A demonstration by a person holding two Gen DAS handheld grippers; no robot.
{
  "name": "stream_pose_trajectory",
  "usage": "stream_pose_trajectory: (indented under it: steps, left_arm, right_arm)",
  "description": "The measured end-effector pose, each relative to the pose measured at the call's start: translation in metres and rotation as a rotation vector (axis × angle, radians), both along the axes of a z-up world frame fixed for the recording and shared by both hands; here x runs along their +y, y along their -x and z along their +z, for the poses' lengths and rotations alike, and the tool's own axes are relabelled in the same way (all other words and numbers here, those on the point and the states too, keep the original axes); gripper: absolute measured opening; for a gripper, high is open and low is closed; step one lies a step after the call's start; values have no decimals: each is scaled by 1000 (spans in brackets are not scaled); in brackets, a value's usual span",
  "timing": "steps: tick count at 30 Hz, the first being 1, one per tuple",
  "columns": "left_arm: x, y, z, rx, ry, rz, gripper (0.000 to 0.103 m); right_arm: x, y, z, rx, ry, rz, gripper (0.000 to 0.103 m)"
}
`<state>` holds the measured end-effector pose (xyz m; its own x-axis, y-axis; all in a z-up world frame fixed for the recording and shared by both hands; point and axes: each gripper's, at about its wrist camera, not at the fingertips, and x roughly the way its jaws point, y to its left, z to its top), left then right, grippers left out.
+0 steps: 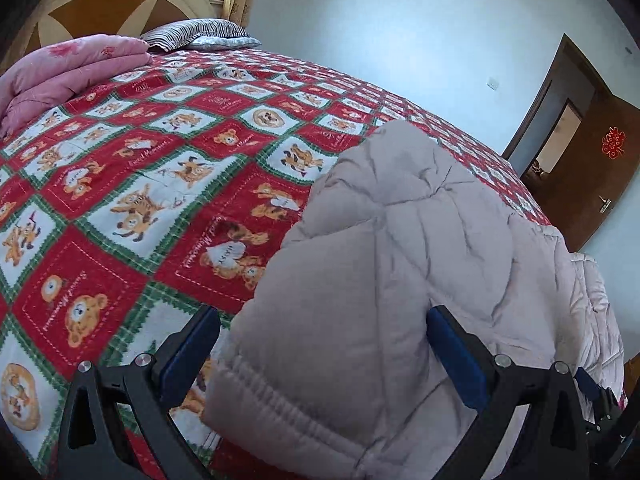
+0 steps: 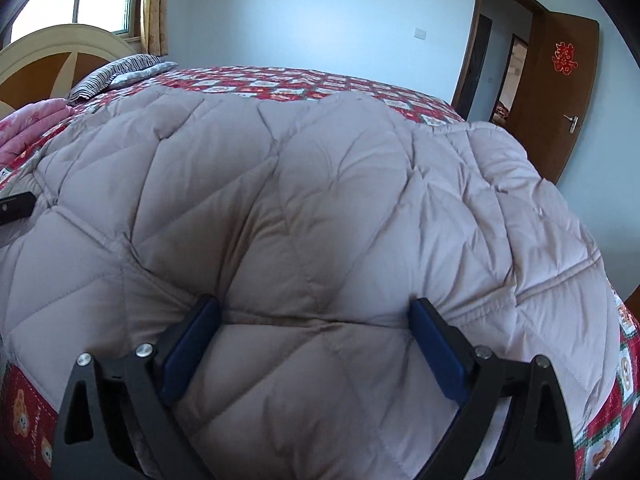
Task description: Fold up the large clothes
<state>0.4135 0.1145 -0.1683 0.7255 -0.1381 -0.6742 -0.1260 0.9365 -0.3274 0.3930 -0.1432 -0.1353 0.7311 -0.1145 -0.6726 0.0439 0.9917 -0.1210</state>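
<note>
A large pale grey-beige quilted down jacket (image 2: 320, 208) lies spread on the bed. In the left wrist view its sleeve with a ribbed cuff (image 1: 360, 280) lies between the fingers of my left gripper (image 1: 324, 320), which is open and straddles it. My right gripper (image 2: 316, 312) is open, its blue pads pressed onto the jacket's padded body. The tip of the left gripper (image 2: 16, 206) shows at the left edge of the right wrist view.
The bed carries a red, white and green bear-print cover (image 1: 140, 184). A folded pink quilt (image 1: 68, 68) and striped pillow (image 1: 196, 34) lie by the headboard (image 1: 100, 4). An open brown door (image 2: 556, 92) stands at the right.
</note>
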Motion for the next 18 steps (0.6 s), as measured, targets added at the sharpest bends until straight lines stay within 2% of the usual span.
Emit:
stream_pose_trajectory:
  steps: [3, 9, 11, 12, 13, 14, 16, 18]
  left_arm:
    - [9, -7, -16, 11, 116, -1, 102]
    - [11, -15, -16, -9, 207, -50, 102]
    - [9, -14, -14, -19, 210, -67, 89]
    - [6, -14, -13, -21, 212, -91, 72]
    - [3, -13, -11, -28, 213, -111, 63]
    - [0, -12, -9, -39, 204, -117, 59]
    - [-3, -7, 0, -67, 181, -130, 35]
    - [-9, -1, 17, -107, 130, -151, 26]
  right_arm:
    - [1, -4, -4, 20, 10, -2, 99]
    - [7, -8, -6, 29, 30, -4, 100]
    - [8, -9, -6, 26, 32, -5, 100]
    - [9, -9, -6, 23, 32, -6, 100]
    - [9, -8, -5, 20, 32, -7, 100]
    - [10, -8, -5, 18, 33, -9, 100]
    - [11, -5, -7, 9, 40, -12, 100]
    - [14, -2, -6, 0, 60, -19, 99]
